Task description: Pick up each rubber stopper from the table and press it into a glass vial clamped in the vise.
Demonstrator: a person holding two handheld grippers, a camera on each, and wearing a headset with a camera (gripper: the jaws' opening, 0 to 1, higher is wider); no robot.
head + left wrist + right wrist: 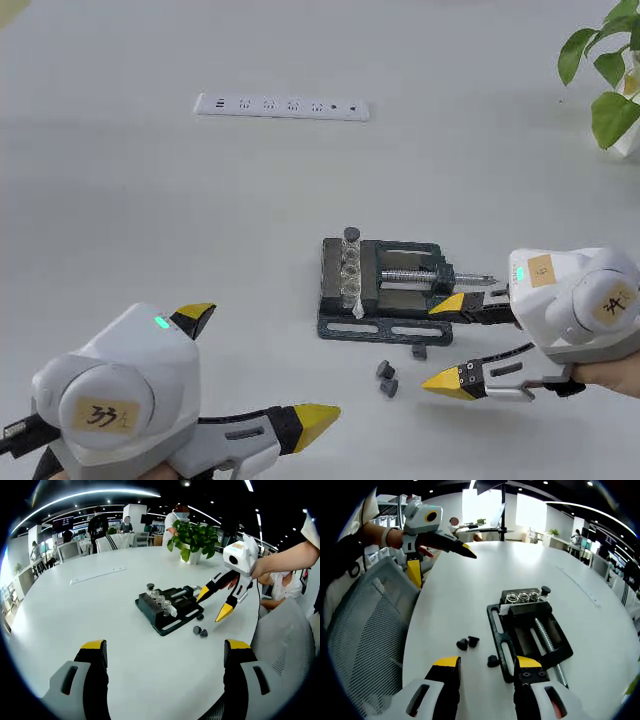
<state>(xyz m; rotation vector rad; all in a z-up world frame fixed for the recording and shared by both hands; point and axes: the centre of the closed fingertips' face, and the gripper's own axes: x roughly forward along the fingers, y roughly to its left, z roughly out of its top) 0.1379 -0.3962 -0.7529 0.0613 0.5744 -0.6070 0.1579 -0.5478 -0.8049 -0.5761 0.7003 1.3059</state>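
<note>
A black vise point(385, 290) stands mid-table with a row of glass vials point(351, 272) clamped in it. The far vial carries a dark stopper point(352, 235); the others look uncapped. Two loose rubber stoppers point(386, 378) lie in front of the vise, and a third stopper point(419, 351) lies against its base. My right gripper point(445, 343) hovers open just right of the loose stoppers, which lie ahead of its jaws in the right gripper view point(466, 643). My left gripper point(257, 366) is open and empty at the lower left, well short of the vise point(167, 607).
A white power strip point(282, 106) lies at the far side of the table. A potted plant point(610, 70) stands at the far right. A mesh chair point(365, 630) sits at the table's near edge. People sit and stand in the background.
</note>
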